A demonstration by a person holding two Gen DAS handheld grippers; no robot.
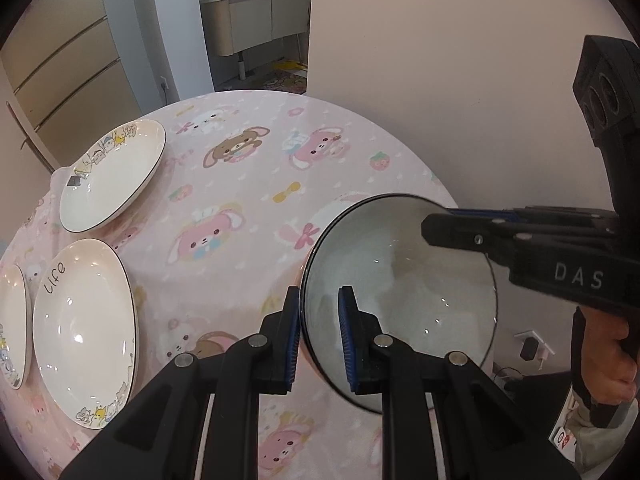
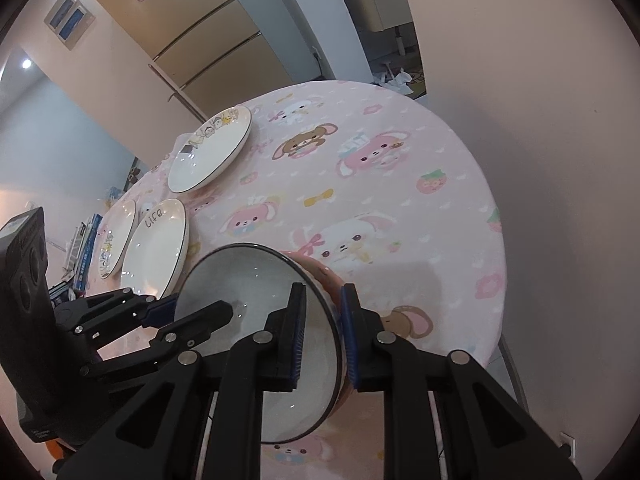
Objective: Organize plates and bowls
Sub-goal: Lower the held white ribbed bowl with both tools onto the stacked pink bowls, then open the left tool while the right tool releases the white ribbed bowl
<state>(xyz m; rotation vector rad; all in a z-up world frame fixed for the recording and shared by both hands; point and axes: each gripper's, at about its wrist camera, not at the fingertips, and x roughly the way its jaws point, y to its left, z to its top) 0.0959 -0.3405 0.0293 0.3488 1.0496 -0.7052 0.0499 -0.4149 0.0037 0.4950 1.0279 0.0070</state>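
Jaws of both grippers are closed on the rim of one bowl (image 1: 400, 300), which is held tilted above the near right edge of the desk (image 1: 248, 184). Left gripper (image 1: 318, 340): one pad sits inside the bowl, the other against its outer wall, with the rim between them. Right gripper (image 2: 324, 338): same arrangement on the opposite side of the rim, one finger inside the grey interior, one against the pink outer wall. In the left wrist view, the right gripper enters from the right edge and clamps the far rim; a hand (image 1: 604, 360) holds its handle.

Bowl: grey interior, dark rim line, opening turned toward the left side of the desk.

Desk: round, covered by a pink cartoon-print cloth. Three plates lie along its left edge. Far plate (image 1: 112, 176): cartoon figures on its rim. "Life" plate (image 1: 84, 332): nearer, lettered on its rim. Third plate (image 1: 12, 328): just beside it at the edge, cut off by the frame in the left wrist view.
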